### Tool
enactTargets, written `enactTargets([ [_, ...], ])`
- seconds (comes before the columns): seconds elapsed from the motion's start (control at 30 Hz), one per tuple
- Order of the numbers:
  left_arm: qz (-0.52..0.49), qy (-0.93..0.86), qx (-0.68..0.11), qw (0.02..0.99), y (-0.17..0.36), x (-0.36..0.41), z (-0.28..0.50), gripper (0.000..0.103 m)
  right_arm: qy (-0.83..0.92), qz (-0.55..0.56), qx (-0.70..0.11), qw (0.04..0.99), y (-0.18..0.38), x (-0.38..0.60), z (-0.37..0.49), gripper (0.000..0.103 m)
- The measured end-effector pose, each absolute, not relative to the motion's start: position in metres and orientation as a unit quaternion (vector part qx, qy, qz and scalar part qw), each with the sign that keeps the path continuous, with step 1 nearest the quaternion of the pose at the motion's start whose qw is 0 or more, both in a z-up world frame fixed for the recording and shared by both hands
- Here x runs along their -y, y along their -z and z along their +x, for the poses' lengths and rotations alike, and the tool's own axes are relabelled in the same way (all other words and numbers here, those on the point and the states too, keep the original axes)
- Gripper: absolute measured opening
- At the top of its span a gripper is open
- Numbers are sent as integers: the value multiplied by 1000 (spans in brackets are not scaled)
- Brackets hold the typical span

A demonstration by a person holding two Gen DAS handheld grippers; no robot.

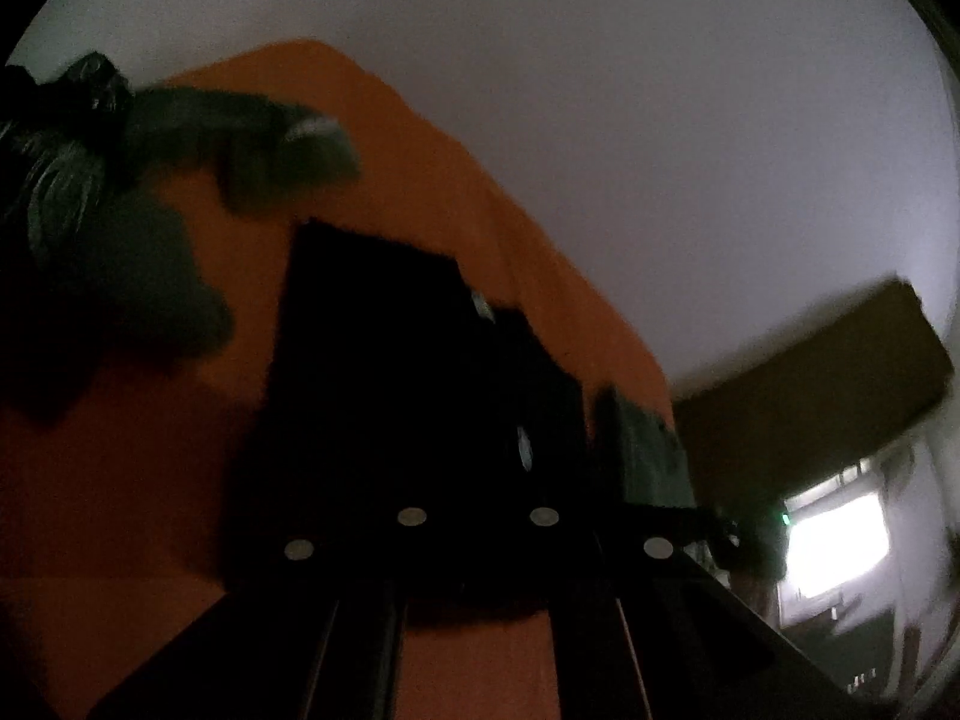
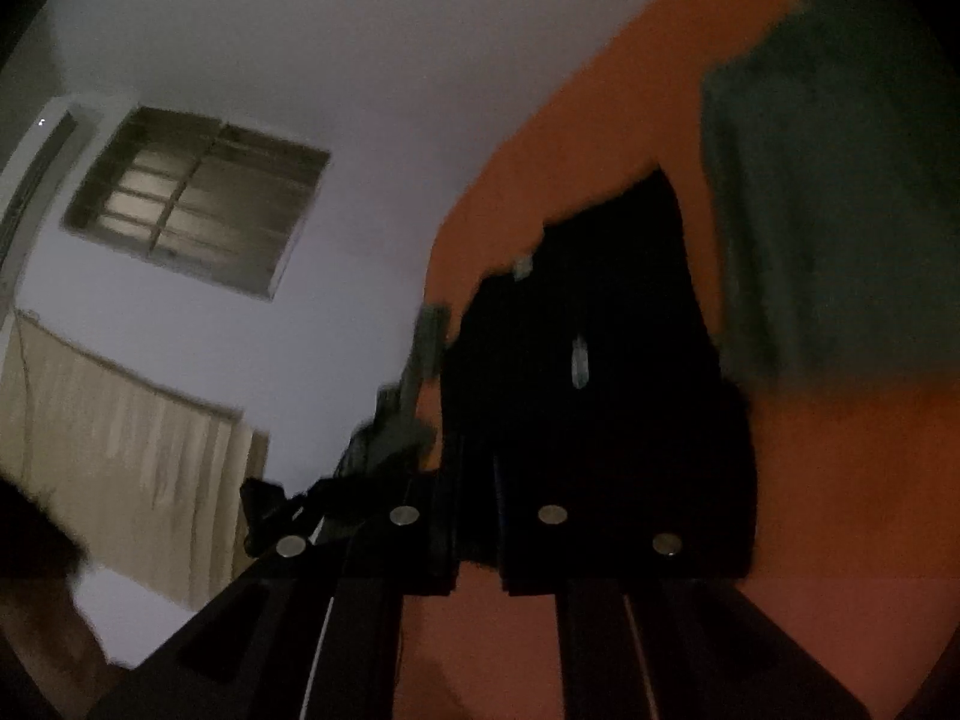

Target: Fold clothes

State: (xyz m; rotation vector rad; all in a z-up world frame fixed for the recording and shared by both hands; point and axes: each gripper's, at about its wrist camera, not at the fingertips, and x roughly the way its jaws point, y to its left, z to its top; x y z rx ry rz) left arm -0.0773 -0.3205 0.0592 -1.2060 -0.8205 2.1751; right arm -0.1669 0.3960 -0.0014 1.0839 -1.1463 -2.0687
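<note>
Clothes nowhere near a finished fold, judging by the lie of things. Spread loose under and ahead of both claws: orange cloth (image 1: 420, 180), set against a pale wall (image 1: 660, 120), with no crease or doubled edge to be made out (dim, smeared pictures, so little detail). Against the orange, at the right of the right wrist view and again at the left of the left wrist view: dark-green cloth (image 2: 828, 192). Cannot tell whether part of the same garment or a separate piece.

Left gripper (image 1: 468, 324): pinched narrow, fingers all but together. Right gripper (image 2: 564, 276): likewise narrow. Cannot tell whether any cloth sits between the fingers, with the tips lost in black.

Reads as an early step, taking up or spreading out before the first fold. Still to do, apparently: every fold, then laying the piece down tidy.
</note>
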Motion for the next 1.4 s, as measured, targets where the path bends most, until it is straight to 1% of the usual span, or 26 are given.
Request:
enactTargets([
  [0.17,-451,-789,368,198,-14,328,-179,5,783,396,430,214,30,-404,-276,8],
  [0.37,-473,-802,338,139,23,305,-270,5,804,425,384,158,71,-386,-394,8],
  [0.43,-484,-799,338,111,37,298,-295,5,798,443,388,127,91,-385,-424,8],
  [0.57,-545,-728,412,48,82,302,-322,6,770,470,422,87,122,-384,-454,8],
  [0.67,-559,-637,530,9,110,323,-321,7,744,486,454,59,139,-387,-468,10],
  [0.7,-556,-611,564,0,114,329,-319,9,739,488,461,55,140,-387,-471,11],
  [0.77,-546,-602,583,-3,103,336,-325,18,739,494,453,59,132,-385,-482,12],
  [0.8,-521,-606,601,-1,92,343,-327,22,743,492,450,61,126,-386,-487,12],
  [0.87,-470,-607,641,2,73,356,-327,27,748,484,451,61,116,-388,-495,13],
  [0.9,-443,-598,668,-5,66,365,-324,41,743,478,467,53,115,-394,-488,30],
  [0.93,-416,-588,693,-13,60,374,-321,55,723,484,491,30,119,-401,-487,63],
  [0.97,-409,-592,694,-24,55,378,-319,57,701,491,516,5,124,-408,-487,72],
  [1.0,-402,-595,695,-35,51,383,-317,57,677,486,552,3,130,-414,-484,73],
  [1.03,-412,-612,674,-36,45,383,-316,57,652,479,588,4,136,-420,-481,73],
  [1.07,-421,-628,653,-38,39,383,-315,57,661,476,580,1,132,-422,-479,72],
  [1.1,-434,-641,632,-24,35,378,-314,57,675,474,566,-3,126,-424,-477,65],
  [1.13,-471,-661,584,7,30,364,-311,57,712,479,513,-1,112,-419,-476,54],
  [1.17,-499,-674,543,29,28,351,-308,57,759,484,436,16,95,-405,-475,52],
  [1.2,-533,-699,473,60,25,331,-299,57,793,492,355,46,86,-380,-468,50],
  [1.23,-556,-723,403,75,25,311,-287,57,820,498,271,76,79,-353,-460,44],
  [1.3,-584,-762,261,102,25,273,-264,57,852,496,96,135,64,-299,-445,41],
  [1.37,-609,-767,148,140,43,230,-237,57,838,514,-25,182,79,-243,-425,32],
  [1.4,-620,-757,136,153,55,219,-230,57,822,536,-35,189,92,-228,-424,24],
])
